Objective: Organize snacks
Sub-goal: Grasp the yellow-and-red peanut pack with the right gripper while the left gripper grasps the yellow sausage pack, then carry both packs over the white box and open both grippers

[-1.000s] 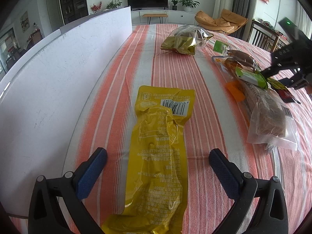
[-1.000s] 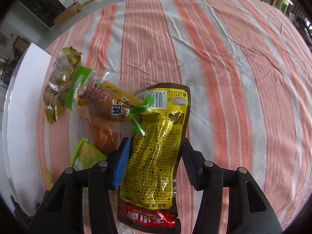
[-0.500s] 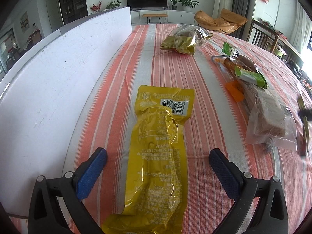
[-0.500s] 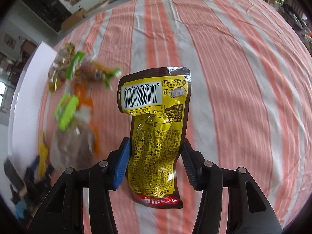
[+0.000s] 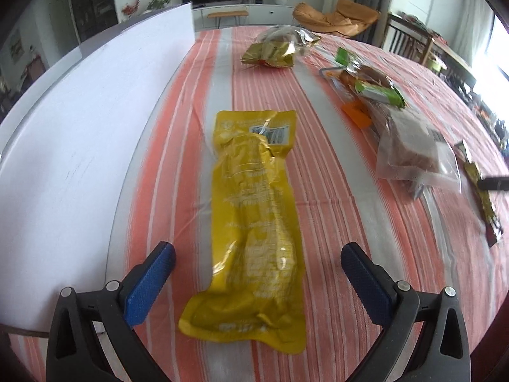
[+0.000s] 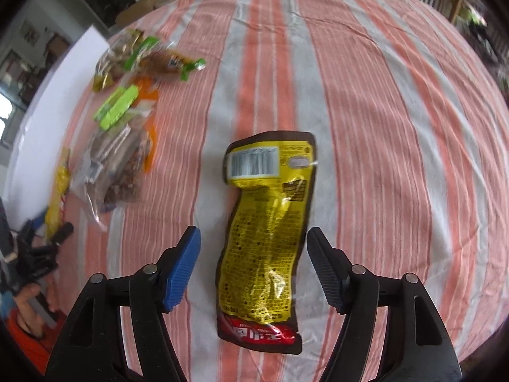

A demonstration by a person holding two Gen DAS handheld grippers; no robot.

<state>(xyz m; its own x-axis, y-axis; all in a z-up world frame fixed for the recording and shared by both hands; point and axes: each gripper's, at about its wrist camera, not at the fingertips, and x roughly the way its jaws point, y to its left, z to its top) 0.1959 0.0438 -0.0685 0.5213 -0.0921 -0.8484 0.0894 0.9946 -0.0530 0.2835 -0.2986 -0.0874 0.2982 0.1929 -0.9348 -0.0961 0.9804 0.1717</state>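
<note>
A long yellow snack pouch [image 5: 254, 222] lies flat on the striped tablecloth between the wide-open fingers of my left gripper [image 5: 257, 265]; nothing touches it. In the right wrist view a yellow and brown pouch with a barcode [image 6: 270, 222] lies flat on the cloth between the open fingers of my right gripper [image 6: 254, 254], free of both pads. That pouch shows edge-on at the far right of the left wrist view [image 5: 480, 191].
A white board [image 5: 79, 133] stands along the table's left side. A pile of snack bags lies further out: a clear bag of brown pieces [image 5: 416, 152], green-labelled packs [image 5: 378, 92] and a gold bag [image 5: 276, 51]. The same pile shows in the right wrist view [image 6: 124, 133].
My right gripper carried the yellow and brown pouch away from the snack pile to the open cloth, opened, and let it drop flat. The left gripper stayed open over the yellow pouch.
</note>
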